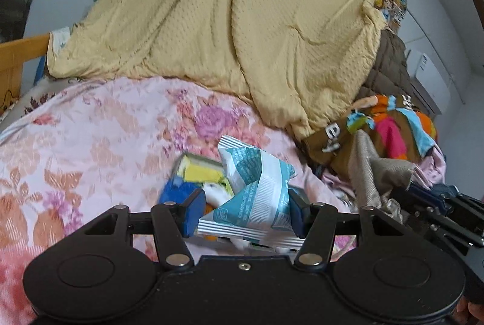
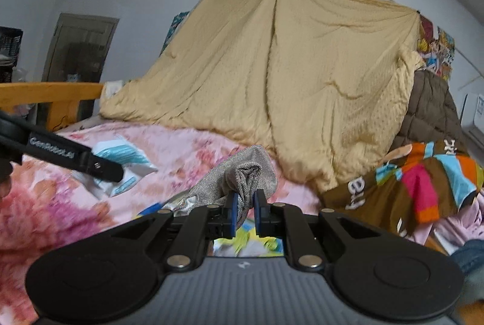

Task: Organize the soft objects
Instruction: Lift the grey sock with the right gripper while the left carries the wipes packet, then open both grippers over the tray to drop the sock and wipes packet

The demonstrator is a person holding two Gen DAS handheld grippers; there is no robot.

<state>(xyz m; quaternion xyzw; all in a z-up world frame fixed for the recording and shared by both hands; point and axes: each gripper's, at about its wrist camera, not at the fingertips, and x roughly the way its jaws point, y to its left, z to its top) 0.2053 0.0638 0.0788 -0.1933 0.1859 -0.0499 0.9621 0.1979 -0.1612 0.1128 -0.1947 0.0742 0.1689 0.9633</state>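
Right gripper (image 2: pixel 244 211): your blue pads are pinched tight on a fold of the grey cloth (image 2: pixel 242 173), low in the middle of the view.
Grey cloth: it bunches up above the pads and trails down to the left onto the pink floral bedspread (image 2: pixel 169 152).
Left gripper (image 2: pixel 104 170): you see it coming in from the left edge, its dark finger lying across a white-and-teal packet (image 2: pixel 127 157); its jaws cannot be made out from here.
Yellow quilt (image 2: pixel 287 77): it hangs like a tent at the far side of the bed.
Striped garment (image 2: pixel 423 182): it lies to your right, brown with orange, pink and blue bands.
Wooden bed rail (image 2: pixel 51 90): far left.
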